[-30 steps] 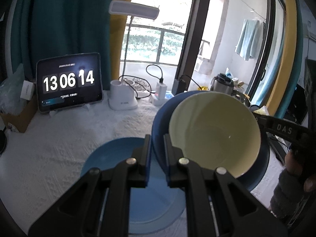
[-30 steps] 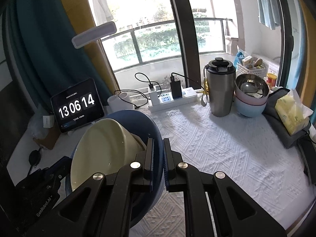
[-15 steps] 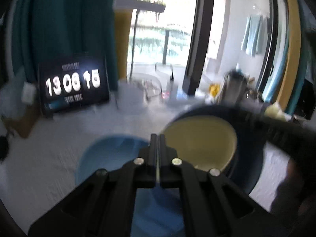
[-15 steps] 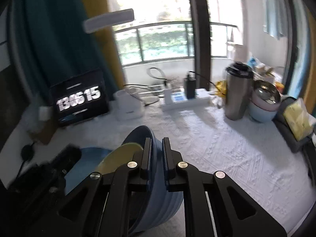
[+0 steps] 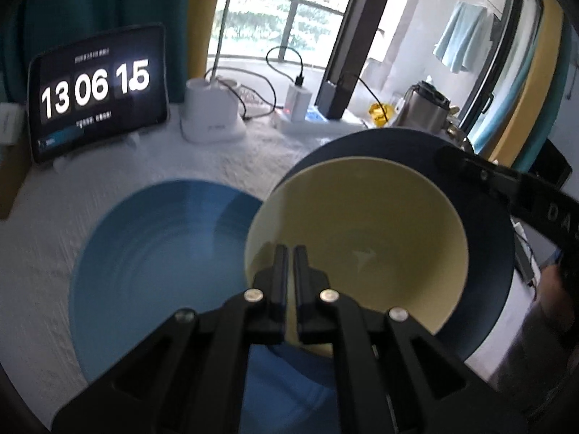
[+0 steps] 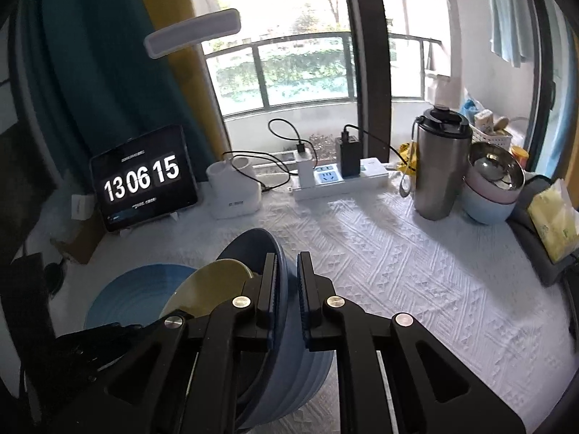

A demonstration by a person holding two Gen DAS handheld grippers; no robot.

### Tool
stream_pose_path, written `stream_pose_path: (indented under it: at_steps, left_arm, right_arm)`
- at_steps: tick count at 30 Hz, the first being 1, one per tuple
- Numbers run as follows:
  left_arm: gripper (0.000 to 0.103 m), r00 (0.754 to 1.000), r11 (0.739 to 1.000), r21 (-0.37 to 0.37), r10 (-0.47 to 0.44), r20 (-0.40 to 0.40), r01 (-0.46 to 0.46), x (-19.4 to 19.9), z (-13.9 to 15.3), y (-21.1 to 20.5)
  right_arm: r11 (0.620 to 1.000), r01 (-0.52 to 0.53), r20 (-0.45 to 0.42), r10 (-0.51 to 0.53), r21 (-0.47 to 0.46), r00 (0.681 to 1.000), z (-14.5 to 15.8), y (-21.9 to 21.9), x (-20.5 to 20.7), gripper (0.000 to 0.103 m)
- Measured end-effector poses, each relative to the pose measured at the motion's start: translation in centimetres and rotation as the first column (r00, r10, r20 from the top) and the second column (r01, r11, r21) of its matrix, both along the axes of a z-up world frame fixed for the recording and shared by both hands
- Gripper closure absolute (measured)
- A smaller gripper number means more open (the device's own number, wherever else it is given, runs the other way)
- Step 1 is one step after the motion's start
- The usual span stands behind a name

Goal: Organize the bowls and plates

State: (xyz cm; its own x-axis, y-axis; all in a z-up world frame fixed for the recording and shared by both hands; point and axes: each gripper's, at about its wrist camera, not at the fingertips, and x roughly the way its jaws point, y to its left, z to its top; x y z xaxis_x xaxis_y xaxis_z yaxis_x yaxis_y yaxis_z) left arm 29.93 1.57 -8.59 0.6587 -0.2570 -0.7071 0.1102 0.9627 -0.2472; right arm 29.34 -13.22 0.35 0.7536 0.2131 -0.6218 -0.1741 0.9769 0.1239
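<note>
Left wrist view: my left tool (image 5: 287, 253), now clenched empty, has released the dark bowl (image 5: 481, 224) (cream bowl (image 5: 362, 231) nested inside); right tool (image 6: 287, 264) grips its rim above the blue plate (image 5: 159, 253).

Bowls (image 5: 362, 253) lower — left fingers (image 5: 280, 264) closed

Wide bare stretch of white-clothed table (image 6: 398, 271) right of the tilted dark blue bowl (image 6: 289, 343). Blocked along the far edge by clock tablet (image 6: 144, 181), power strip (image 6: 340, 181), steel flask (image 6: 439, 166) and stacked bowls (image 6: 488, 195). Blue plate (image 5: 155, 264) filling the near left.
</note>
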Motion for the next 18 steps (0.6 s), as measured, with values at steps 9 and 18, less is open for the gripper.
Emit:
stream_pose_path:
  at_steps: [9,18]
  left_arm:
    - [0.099,1.0,1.0,-0.026,0.01,-0.009,-0.01,-1.4,0.7,0.4]
    - [0.093,0.997,0.993,-0.091,0.08,0.005,-0.079,-2.3,1.9,3.3]
  right_arm:
    - [1.0,-0.014,0.005,0.014,-0.013,1.0,-0.1,-0.4,-0.7,0.09]
    - [1.0,-0.012,0.005,0.012,0.008,1.0,-0.4,-1.4,-1.1,0.089]
